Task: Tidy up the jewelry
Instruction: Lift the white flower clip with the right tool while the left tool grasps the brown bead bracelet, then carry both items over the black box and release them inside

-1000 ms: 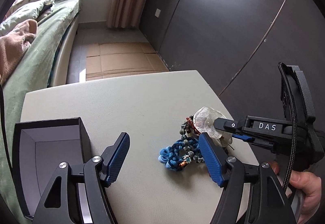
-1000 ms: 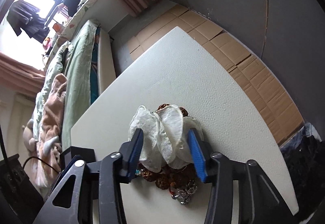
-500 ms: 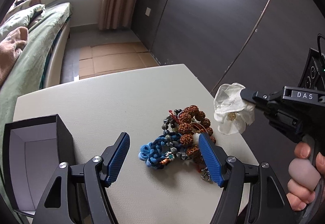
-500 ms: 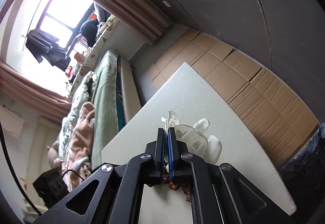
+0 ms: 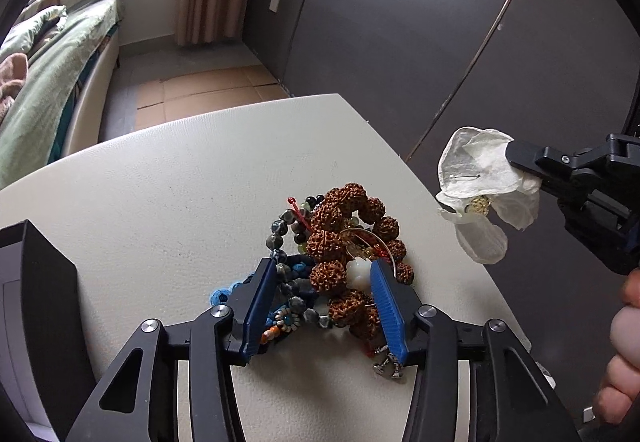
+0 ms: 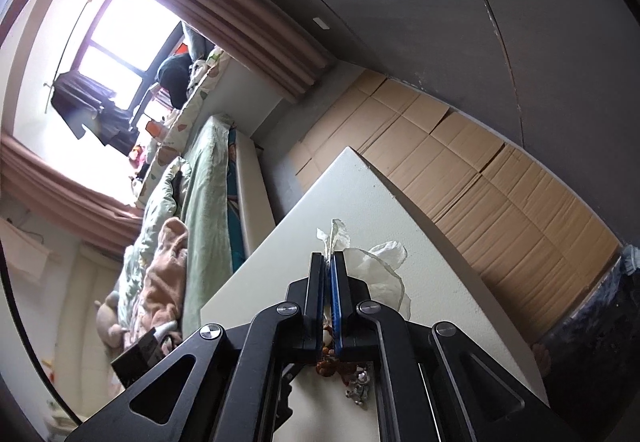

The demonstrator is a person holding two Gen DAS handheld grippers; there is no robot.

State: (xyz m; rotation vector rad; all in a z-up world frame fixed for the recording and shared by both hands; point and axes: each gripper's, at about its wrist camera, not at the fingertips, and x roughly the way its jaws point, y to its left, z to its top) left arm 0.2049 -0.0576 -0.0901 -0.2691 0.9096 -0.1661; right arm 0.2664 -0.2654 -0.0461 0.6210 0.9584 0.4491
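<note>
A tangled pile of jewelry lies on the white table [image 5: 160, 201]: a brown seed-bead bracelet [image 5: 344, 226], a grey bead strand [image 5: 280, 234] and a blue braided cord [image 5: 296, 270]. My left gripper [image 5: 324, 298] is open, its blue pads on either side of the pile's near part. My right gripper [image 6: 330, 278] is shut on a white fabric flower brooch [image 5: 480, 189], held in the air off the table's right edge; the brooch also shows in the right wrist view [image 6: 380, 274].
An open black box [image 5: 44, 302] with a pale lining stands at the table's left. A bed [image 5: 48, 81] lies far left, cardboard sheets [image 5: 208, 85] cover the floor beyond the table, and a dark wardrobe wall [image 5: 440, 21] runs along the right.
My right gripper closed on the white flower and lifted it up and right off the pile. My left gripper moved forward so its pads flank the pile, and narrowed.
</note>
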